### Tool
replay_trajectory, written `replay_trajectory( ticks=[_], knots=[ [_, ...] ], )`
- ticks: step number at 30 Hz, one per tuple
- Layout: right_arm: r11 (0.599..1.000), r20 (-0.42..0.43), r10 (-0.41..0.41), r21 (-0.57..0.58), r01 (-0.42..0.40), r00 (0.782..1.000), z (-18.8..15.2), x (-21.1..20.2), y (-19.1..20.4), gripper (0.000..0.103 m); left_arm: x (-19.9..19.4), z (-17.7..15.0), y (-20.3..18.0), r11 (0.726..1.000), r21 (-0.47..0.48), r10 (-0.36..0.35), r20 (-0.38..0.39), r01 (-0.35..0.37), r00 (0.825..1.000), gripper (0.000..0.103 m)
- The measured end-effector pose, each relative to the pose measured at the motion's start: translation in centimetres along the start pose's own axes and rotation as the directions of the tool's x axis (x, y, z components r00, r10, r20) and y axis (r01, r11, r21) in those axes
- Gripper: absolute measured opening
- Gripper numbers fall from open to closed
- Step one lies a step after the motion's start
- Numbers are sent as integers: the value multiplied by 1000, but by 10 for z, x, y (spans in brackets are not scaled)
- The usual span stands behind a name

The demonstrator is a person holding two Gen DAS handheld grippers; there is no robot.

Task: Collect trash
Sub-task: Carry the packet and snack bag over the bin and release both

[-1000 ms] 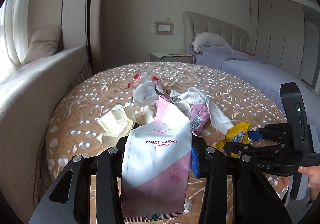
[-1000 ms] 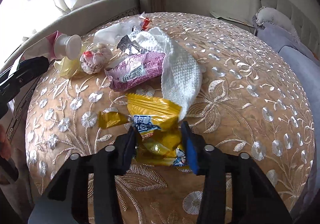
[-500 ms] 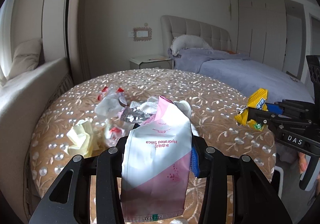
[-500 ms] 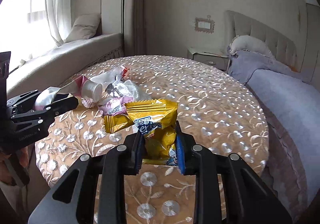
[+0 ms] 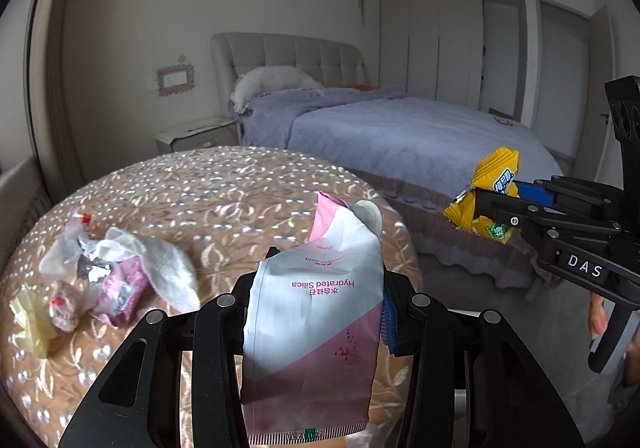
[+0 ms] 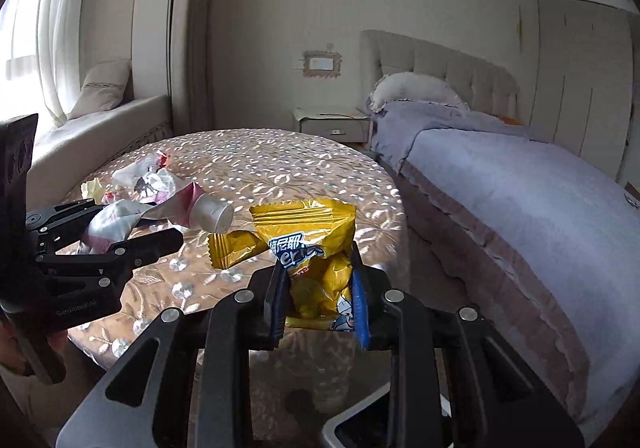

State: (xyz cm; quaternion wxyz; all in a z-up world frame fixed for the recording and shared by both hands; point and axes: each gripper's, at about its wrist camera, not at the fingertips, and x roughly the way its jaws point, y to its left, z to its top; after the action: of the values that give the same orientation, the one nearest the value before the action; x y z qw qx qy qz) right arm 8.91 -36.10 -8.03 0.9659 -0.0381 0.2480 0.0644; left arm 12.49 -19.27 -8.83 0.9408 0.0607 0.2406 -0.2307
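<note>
- Round table (image 5: 240, 184) with embroidered cloth, bearing crumpled trash pile (image 5: 120, 280) at far left.
- Left gripper (image 5: 316, 288) clenched on pink-white tube (image 5: 316, 312), raised above table edge.
- Right gripper (image 6: 320, 288) clamped on yellow wrapper (image 6: 312, 244), lifted off table.

Daylit bedroom: lavender-covered bed (image 6: 520, 184), tufted headboard (image 6: 440, 64), curtained window (image 6: 36, 28).

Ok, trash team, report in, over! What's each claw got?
Left gripper shut on pink tube. Right gripper shut on yellow wrapper. More trash left on table. Nothing blocking.
</note>
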Motion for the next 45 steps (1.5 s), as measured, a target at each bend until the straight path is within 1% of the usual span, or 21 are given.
replay_trajectory(
  ticks=[7,13,17,22,30,33,34,35,36,37,38,39,41,45],
  knots=[
    [995,4,-67,77,67,998,-22,-21,-41,28,30,4,-56,992,79,-101,-37,103,994,43],
    [985,-7,-99,138,99,995,-42,-29,-65,28,55,-2,-95,974,118,-182,-89,192,979,43],
    [978,-30,-110,175,114,993,-55,-27,-79,28,72,-12,-121,957,144,-234,-140,253,962,43],
    [968,-57,-125,213,134,991,-72,-23,-97,28,97,-24,-143,939,153,-275,-204,308,940,43],
    [951,-124,-130,266,159,984,-95,-2,-123,28,135,-46,-170,918,140,-314,-316,371,895,43],
    [943,-147,-127,288,165,981,-106,5,-132,28,147,-53,-181,912,145,-314,-352,383,882,43],
    [940,-157,-123,297,165,980,-109,8,-135,28,152,-55,-184,909,147,-316,-368,390,875,43],
    [938,-165,-120,304,166,979,-112,10,-138,28,156,-57,-188,904,153,-316,-390,399,865,45],
    [936,-173,-117,309,167,978,-115,13,-140,28,160,-60,-192,897,166,-315,-409,409,856,64],
    [935,-180,-114,313,167,977,-117,16,-142,28,164,-62,-196,895,183,-304,-416,406,857,82],
    [934,-188,-110,317,166,976,-120,19,-143,28,165,-64,-198,899,200,-286,-406,390,868,98],
    [933,-195,-106,320,165,975,-121,21,-145,28,166,-65,-201,900,216,-272,-401,379,875,98],
    [932,-206,-99,324,164,973,-125,25,-147,28,169,-66,-204,898,226,-266,-406,378,874,98],
    [929,-233,-81,335,158,969,-134,33,-148,28,167,-63,-202,902,246,-244,-390,356,888,98]
  ],
)
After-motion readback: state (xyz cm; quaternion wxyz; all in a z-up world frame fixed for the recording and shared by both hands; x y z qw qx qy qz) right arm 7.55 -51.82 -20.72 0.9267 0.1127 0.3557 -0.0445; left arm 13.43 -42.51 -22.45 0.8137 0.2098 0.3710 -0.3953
